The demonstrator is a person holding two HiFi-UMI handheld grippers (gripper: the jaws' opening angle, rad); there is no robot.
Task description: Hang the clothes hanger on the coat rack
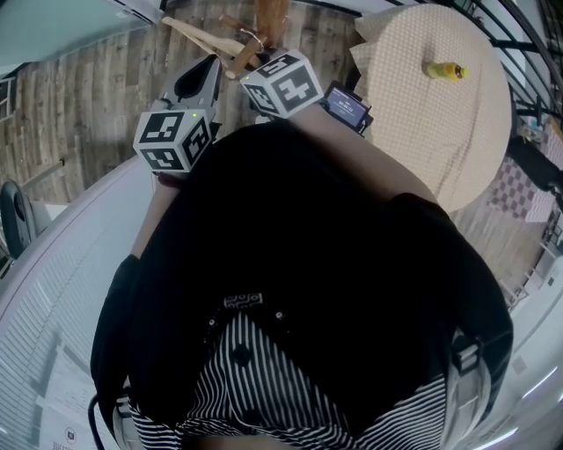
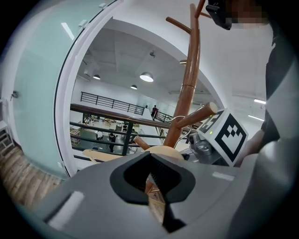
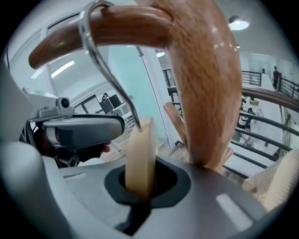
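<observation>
The pale wooden clothes hanger [image 3: 140, 158] stands edge-on between the jaws of my right gripper [image 3: 140, 186], which is shut on it. Its metal hook [image 3: 100, 56] curves up over a brown peg [image 3: 93, 28] of the coat rack [image 3: 205, 93]. In the left gripper view the hanger's rounded top [image 2: 161, 150] sits just above my left gripper [image 2: 154, 182], which is shut on a strip of wood that looks like the hanger's lower part. In the head view both grippers reach toward the hanger [image 1: 211, 39] beside the rack's pole [image 1: 271, 18].
A round table under a beige cloth [image 1: 431, 97] stands at the right, with a small yellow object [image 1: 444, 70] on it. A glass wall [image 2: 42, 93] and a railing [image 2: 107, 114] lie behind the rack. The floor is wood planks [image 1: 79, 114].
</observation>
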